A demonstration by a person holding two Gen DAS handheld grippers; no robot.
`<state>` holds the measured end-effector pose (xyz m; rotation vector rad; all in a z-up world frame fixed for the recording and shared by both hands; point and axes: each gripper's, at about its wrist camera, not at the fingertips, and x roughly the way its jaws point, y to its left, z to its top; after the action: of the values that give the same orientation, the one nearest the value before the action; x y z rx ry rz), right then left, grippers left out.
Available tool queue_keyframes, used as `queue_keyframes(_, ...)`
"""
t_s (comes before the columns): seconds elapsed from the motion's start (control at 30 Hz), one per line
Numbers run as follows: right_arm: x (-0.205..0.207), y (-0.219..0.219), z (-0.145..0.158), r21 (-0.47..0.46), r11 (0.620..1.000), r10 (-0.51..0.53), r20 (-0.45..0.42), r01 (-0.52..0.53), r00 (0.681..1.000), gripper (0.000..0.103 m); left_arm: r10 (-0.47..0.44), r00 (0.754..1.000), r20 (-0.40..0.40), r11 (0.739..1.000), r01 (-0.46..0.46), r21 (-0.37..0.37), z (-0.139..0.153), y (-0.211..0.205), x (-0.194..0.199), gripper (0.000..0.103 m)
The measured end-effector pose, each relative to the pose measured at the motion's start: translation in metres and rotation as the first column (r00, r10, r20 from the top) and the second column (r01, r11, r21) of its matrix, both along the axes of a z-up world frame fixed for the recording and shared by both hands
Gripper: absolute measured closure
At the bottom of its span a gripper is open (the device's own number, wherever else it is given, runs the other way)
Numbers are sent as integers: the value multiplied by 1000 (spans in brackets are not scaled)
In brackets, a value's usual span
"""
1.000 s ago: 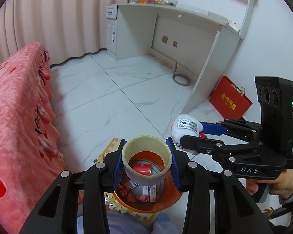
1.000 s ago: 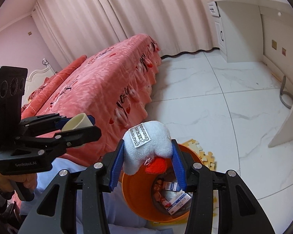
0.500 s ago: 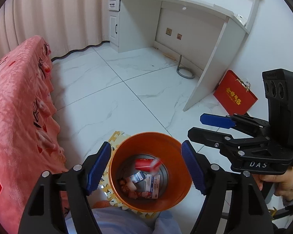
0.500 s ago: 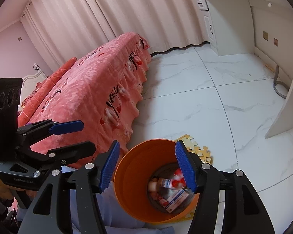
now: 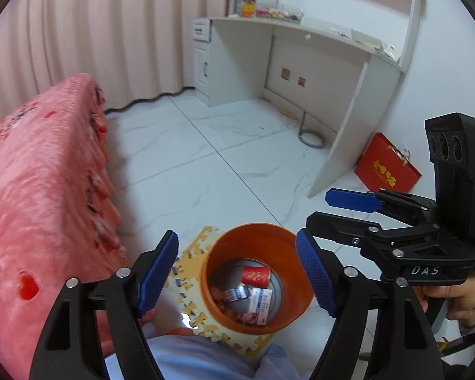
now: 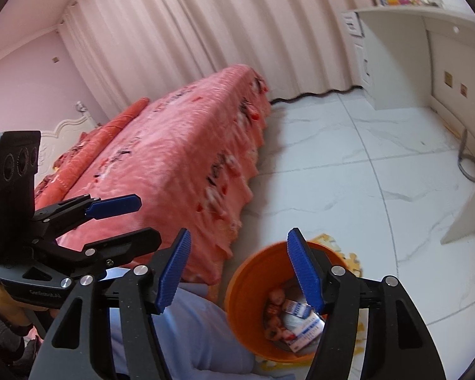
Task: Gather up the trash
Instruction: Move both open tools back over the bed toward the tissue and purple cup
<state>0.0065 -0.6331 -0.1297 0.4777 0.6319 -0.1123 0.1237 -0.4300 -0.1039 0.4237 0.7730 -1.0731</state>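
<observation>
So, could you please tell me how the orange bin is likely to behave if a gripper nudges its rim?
The orange bin looks like thin plastic, so probably light. It holds only small boxes, so it may slide. It sits on a foam mat, which might add grip and favour tipping.

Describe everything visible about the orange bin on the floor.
The orange bin is a round, open-topped bucket, plastic by its look, with a grey base inside. It stands upright on a yellow foam puzzle mat on the white tiled floor, close beside the pink-covered bed. Inside lie a red cup, small blue-and-white boxes and reddish scraps. Nothing grips it.
</observation>
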Motion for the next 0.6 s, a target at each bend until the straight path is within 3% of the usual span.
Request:
queue_keyframes(0.23, 19, 57, 34, -18, 992, 126, 52, -125, 991, 37, 126, 992, 24, 991, -124, -54, 25, 67, 2, 23)
queue_keyframes(0.37, 37, 102, 47, -27, 974, 227, 67, -226, 972, 36, 224, 973, 47, 972, -220, -77, 37, 115, 4, 21)
queue_keyframes(0.5, 58, 148, 59, -47, 946, 324, 76, -321, 943, 36, 339, 939, 54, 938, -333, -95, 46, 166, 10, 21)
queue_keyframes(0.6, 76, 184, 67, -49, 918, 395, 85, -392, 915, 36, 440, 897, 50, 895, -433, -105, 50, 212, 15, 21)
